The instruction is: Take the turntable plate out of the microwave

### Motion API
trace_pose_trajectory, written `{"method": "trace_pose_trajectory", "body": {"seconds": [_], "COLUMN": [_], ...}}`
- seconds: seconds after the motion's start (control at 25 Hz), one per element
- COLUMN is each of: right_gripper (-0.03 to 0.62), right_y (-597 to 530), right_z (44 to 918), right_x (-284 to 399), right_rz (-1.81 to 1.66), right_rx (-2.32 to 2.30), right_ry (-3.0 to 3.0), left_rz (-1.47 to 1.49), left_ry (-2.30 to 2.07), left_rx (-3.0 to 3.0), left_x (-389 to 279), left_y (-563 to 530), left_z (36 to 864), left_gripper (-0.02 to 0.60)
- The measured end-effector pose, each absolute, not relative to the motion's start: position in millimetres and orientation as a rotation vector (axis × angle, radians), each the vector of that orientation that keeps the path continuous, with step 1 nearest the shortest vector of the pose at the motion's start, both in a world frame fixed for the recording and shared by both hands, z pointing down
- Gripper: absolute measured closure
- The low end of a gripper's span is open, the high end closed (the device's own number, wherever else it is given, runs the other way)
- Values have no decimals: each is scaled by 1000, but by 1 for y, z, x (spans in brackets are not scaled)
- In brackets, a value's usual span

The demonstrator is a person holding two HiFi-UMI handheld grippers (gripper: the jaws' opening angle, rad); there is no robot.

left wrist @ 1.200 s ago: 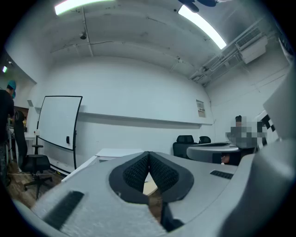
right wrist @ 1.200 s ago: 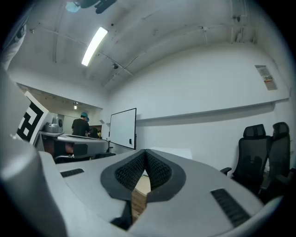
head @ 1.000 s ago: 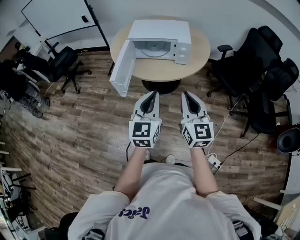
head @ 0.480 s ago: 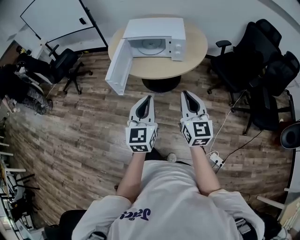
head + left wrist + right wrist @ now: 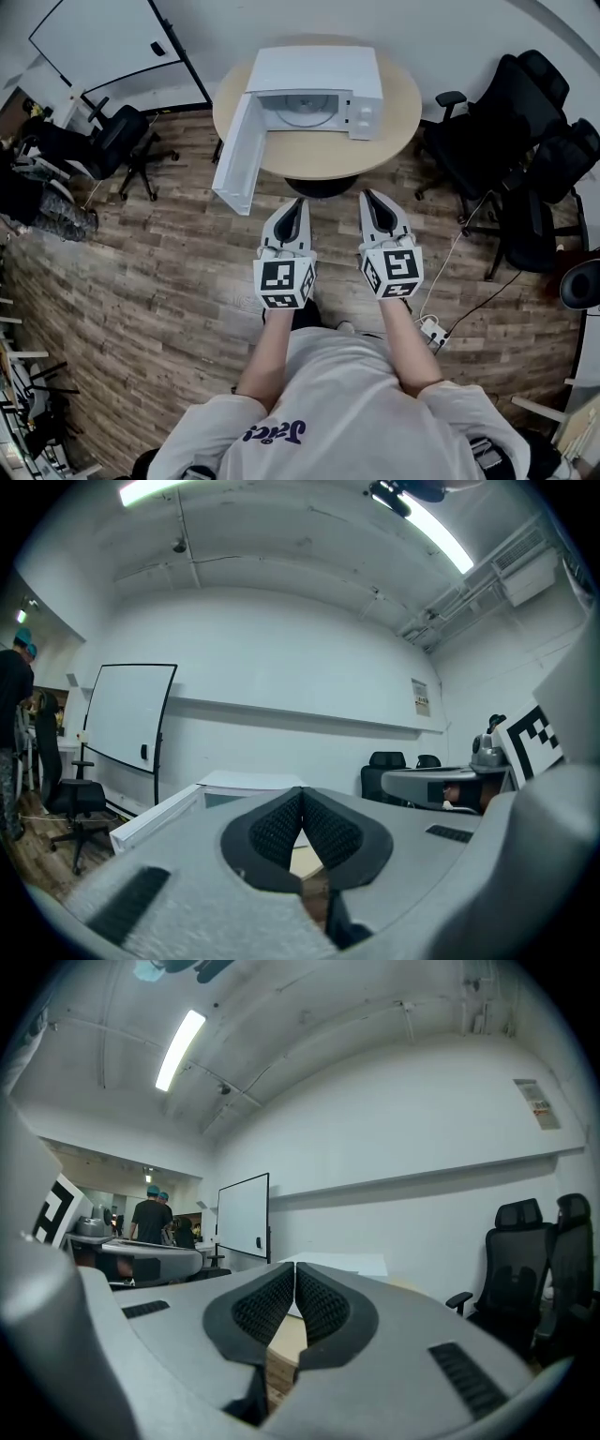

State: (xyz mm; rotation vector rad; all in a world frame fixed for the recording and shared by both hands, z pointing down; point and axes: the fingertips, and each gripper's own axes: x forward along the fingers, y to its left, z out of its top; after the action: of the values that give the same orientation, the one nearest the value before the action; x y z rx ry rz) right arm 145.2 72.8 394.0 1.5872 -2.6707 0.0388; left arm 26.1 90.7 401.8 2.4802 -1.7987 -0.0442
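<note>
Lies well ahead at twelve o'clock of left gripper (image 5: 298,202): turntable plate (image 5: 305,109) inside open microwave (image 5: 319,67); eleven o'clock of right gripper (image 5: 367,195); both pressed together, empty.

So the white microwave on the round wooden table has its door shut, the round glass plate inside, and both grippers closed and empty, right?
No: the head view shows the door of the white microwave swung open to the left. The rest holds: round wooden table, round glass plate inside, left gripper and right gripper shut and empty.
</note>
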Motion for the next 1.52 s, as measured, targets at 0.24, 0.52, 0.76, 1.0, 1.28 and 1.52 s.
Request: {"method": "trace_pose_trajectory", "body": {"seconds": [0.24,0.52,0.76,1.0,1.28,1.52], "right_gripper": [577,579,579,579,579,579], "right_y": [13,-42,-56,-81,-124,-165], "right_z": [385,387,410,437,457,479], "right_x": [106,64,40,34,38,43], "right_rz": [-31,-74,16,158,210,245], "right_rx": [1605,1662,1639,1620,1609,1556], "right_ry": [-2643,-2573,-2582,-2597,-2586,-2564], "left_rz": [-91,-69,-75,-40,21,172], "left_ry": [-1766,-1744,-1689,-1626,-1554,-1557], "left_rx": [2503,2557,2483,2454,2381,2260], "left_x": [-7,-40,-60,-56,-49,-49], "left_y": [28,-29,-55,-78,-124,-178], "left_z": [393,392,419,448,484,530], "left_gripper": [566,566,567,566,566,566]}}
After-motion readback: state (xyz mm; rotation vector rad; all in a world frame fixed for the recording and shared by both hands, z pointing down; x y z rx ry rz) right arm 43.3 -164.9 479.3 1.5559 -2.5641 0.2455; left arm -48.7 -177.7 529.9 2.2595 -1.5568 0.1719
